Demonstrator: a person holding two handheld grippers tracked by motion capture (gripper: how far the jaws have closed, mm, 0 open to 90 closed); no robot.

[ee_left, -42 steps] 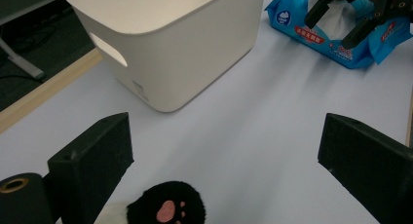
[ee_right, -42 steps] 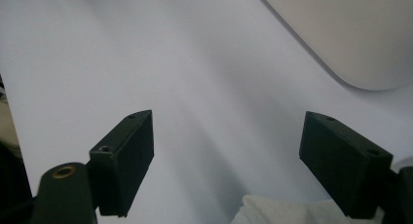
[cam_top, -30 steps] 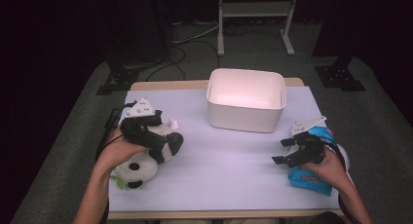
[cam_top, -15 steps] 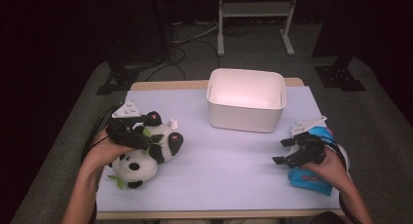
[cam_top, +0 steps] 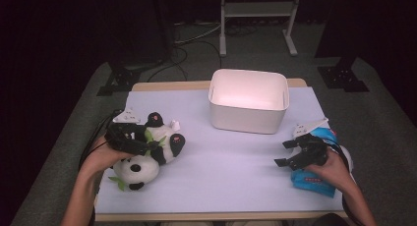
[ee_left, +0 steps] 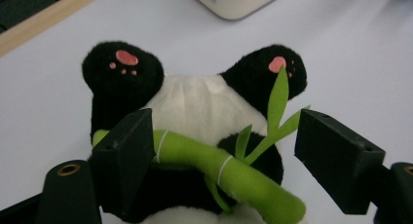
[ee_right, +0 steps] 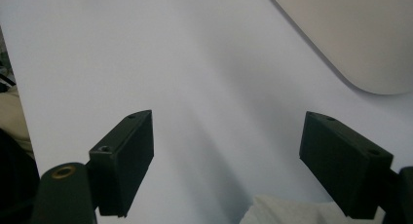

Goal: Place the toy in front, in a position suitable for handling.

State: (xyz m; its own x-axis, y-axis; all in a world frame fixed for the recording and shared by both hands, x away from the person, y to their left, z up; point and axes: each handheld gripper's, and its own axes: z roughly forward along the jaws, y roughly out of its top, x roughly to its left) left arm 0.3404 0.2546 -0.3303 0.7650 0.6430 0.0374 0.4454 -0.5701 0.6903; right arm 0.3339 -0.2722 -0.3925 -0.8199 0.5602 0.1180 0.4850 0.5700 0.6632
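Pale purple cloth covers the table (cam_top: 236,162), the biggest thing here. Next in size is the white plastic tub (cam_top: 248,99), which sits toward the far side of the table, a bit right of the middle. The toy panda (cam_top: 147,155) lies on its back near the left edge, well apart from the tub, with its black feet pointing away from the person. A blue packet (cam_top: 314,179) lies near the right edge, partly under the right hand. The left gripper (cam_top: 142,145) is down over the panda, and its jaws have just been closing in, though they are still fairly wide. The left gripper view shows what the high view cannot: a soft green bamboo stick (ee_left: 214,168) lies across the panda's belly, between the two black jaws. One jaw looks like it touches the end of the stick, but that is hard to tell from this angle, and the other jaw stands clear of the panda with a gap beside it. That view also shows the pink pads on the panda's feet and a corner of the tub behind them. The right gripper (cam_top: 287,153) rests over the cloth just beside the blue packet, its jaws spread wide with nothing in them. The right gripper view shows bare cloth between the jaws and the tub's rounded corner at the top.
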